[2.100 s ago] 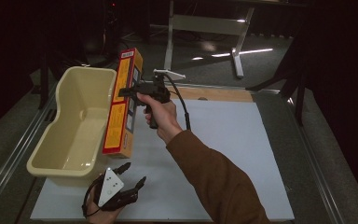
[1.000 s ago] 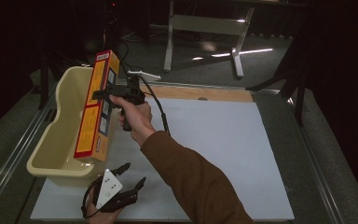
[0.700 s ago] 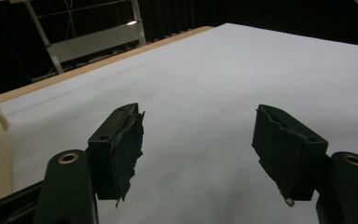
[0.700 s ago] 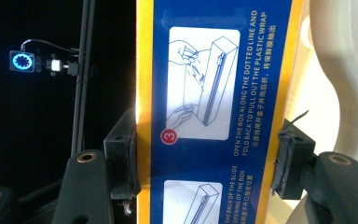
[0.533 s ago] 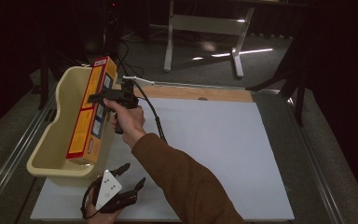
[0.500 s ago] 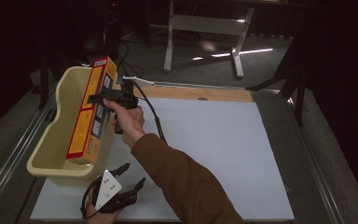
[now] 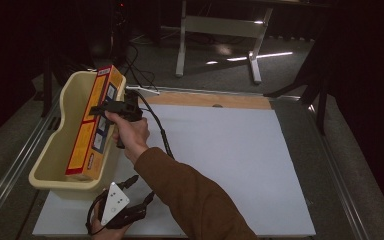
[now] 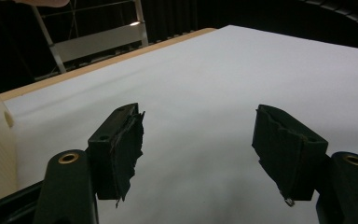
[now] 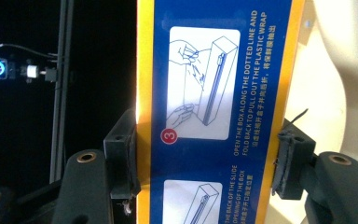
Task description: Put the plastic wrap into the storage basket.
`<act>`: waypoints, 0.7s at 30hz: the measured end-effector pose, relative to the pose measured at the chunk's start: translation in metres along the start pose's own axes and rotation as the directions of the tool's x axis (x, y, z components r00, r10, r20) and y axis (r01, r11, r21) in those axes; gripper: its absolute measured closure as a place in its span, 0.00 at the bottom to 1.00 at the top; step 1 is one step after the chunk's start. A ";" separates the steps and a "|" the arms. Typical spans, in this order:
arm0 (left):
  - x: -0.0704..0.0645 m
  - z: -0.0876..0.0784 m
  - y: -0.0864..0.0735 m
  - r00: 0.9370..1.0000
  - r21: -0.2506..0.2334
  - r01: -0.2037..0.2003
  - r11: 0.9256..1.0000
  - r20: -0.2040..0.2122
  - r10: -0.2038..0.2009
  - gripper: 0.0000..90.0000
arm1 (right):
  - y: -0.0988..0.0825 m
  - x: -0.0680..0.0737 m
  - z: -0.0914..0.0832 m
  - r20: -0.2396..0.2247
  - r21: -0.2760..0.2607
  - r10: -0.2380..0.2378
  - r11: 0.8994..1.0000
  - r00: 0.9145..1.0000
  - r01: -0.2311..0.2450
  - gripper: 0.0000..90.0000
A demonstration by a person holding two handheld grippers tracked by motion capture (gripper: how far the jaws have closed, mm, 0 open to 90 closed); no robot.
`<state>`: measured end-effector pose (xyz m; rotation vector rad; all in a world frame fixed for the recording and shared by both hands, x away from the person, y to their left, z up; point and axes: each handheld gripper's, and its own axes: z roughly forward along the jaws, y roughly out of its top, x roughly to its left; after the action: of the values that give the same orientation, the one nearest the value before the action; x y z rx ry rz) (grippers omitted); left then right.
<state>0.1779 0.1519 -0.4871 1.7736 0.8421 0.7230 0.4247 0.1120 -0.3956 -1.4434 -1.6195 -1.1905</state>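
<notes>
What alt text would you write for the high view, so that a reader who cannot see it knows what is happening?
The right gripper, its fingers shut on a long orange box, holds the box tilted inside a cream tub at the table's left. The left gripper rests open on the white sheet nearby.
</notes>
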 end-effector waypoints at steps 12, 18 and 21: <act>0.001 -0.001 0.000 1.000 -0.001 0.005 1.000 -0.004 -0.005 0.36 | -0.001 0.000 0.006 0.015 -0.027 0.008 1.000 1.000 -0.008 0.43; 0.001 -0.002 -0.001 1.000 -0.005 0.007 1.000 -0.004 -0.007 0.36 | -0.005 -0.003 0.012 0.060 -0.024 -0.022 0.999 0.998 0.024 0.43; 0.001 -0.002 -0.001 1.000 -0.005 0.008 1.000 -0.004 -0.008 0.36 | -0.005 -0.003 0.013 0.064 -0.018 -0.013 1.000 0.998 0.014 0.43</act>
<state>0.1772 0.1539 -0.4871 1.7639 0.8495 0.7231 0.4214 0.1228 -0.4040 -1.4988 -1.6674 -1.1807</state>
